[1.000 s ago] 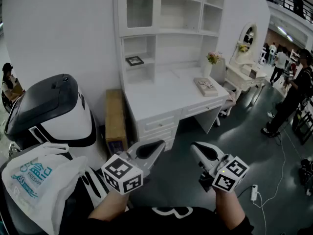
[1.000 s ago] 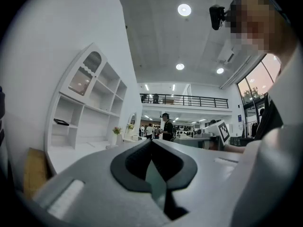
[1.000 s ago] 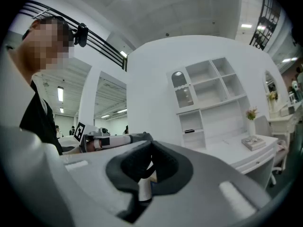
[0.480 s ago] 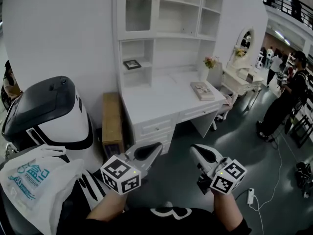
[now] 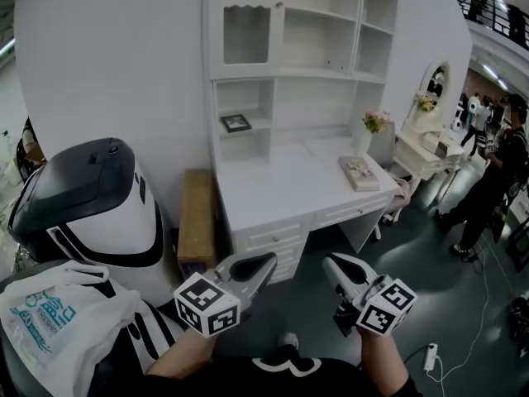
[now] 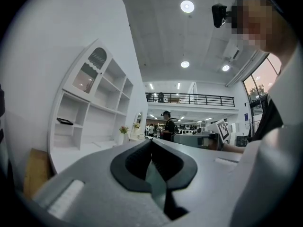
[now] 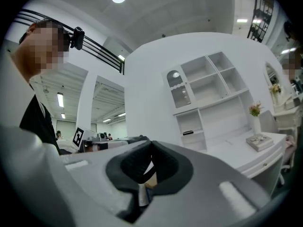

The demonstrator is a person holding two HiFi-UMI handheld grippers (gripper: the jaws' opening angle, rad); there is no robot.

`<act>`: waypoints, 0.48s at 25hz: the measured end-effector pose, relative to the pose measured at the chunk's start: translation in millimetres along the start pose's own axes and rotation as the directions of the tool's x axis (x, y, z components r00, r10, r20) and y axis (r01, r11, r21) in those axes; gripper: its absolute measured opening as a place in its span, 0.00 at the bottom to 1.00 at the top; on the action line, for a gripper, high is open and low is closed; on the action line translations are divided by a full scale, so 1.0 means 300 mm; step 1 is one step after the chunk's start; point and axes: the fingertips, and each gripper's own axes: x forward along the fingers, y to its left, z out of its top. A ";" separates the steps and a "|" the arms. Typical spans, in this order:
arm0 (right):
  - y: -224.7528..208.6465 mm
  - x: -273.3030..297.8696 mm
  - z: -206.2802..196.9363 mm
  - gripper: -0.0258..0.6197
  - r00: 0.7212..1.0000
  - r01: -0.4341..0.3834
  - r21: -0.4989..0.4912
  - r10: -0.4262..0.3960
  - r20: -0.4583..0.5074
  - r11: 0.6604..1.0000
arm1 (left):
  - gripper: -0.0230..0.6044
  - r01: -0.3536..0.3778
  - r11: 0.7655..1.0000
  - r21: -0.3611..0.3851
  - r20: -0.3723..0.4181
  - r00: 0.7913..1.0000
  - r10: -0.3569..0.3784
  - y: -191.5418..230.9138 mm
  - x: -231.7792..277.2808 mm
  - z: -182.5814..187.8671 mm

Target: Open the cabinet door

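Observation:
A white desk unit with a shelf hutch [image 5: 289, 81] stands against the wall ahead. Its glass-fronted cabinet door [image 5: 246, 33] at the upper left is closed. That door also shows in the left gripper view [image 6: 87, 77] and in the right gripper view [image 7: 179, 93]. My left gripper [image 5: 269, 262] and right gripper [image 5: 330, 263] are held side by side, low in the head view. Both are well short of the desk and far below the door. Each one's jaws are shut with nothing between them [image 6: 151, 141] [image 7: 151, 143].
A white and black machine [image 5: 91, 197] and a plastic bag [image 5: 50, 329] are at my left, and a brown box [image 5: 197, 213] leans beside the desk. The desktop [image 5: 281, 180] carries a book [image 5: 359, 172] and a flower vase [image 5: 372, 131]. A person [image 5: 488, 180] stands at right, and a power strip [image 5: 430, 356] lies on the floor.
The desk unit now sits a little further right and looks slightly larger in the head view. Both grippers stay shut and side by side.

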 end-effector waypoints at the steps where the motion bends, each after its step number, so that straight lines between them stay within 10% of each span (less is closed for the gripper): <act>1: -0.049 0.027 -0.005 0.04 1.000 -0.001 0.004 0.001 -0.003 1.000 | 0.04 -0.011 1.000 -0.005 0.001 1.000 0.011 0.039 0.027 -0.006; 12: -0.600 0.355 -0.013 0.04 0.995 -0.077 -0.044 0.074 -0.066 0.996 | 0.04 -0.114 0.993 -0.037 -0.013 0.993 0.114 0.453 0.480 -0.055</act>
